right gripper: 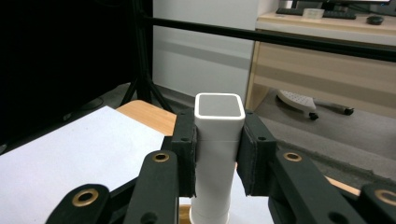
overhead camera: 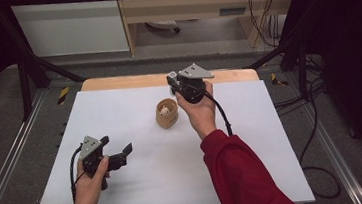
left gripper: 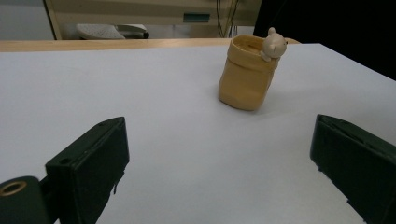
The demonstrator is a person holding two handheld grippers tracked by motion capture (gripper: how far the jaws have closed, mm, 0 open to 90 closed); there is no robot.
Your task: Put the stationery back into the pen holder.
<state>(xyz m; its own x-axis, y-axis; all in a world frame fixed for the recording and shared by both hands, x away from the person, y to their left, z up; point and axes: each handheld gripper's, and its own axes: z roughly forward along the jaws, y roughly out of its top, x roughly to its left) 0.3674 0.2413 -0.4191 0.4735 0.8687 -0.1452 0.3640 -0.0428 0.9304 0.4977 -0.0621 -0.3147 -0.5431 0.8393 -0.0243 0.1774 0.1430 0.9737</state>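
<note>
A tan pouch-shaped cup [overhead camera: 167, 113] with a small bear figure [left gripper: 272, 44] on its rim stands upright mid-table. In the left gripper view the cup [left gripper: 245, 74] sits ahead and right of centre. My right gripper [overhead camera: 173, 80] is held above the table just right of and behind the cup, shut on an upright white square tube [right gripper: 216, 154] with a grey end face; the tube's top [overhead camera: 172, 75] pokes up by the jaws. My left gripper [overhead camera: 118, 149] rests low near the table's front left, open with nothing between its jaws.
The white table top [overhead camera: 142, 186] has a wooden strip [overhead camera: 117, 83] along its far edge. Black frame bars, cables [overhead camera: 311, 119] and a light wooden cabinet [overhead camera: 185, 6] stand beyond and to the right. A chair base [right gripper: 308, 103] lies on the floor behind.
</note>
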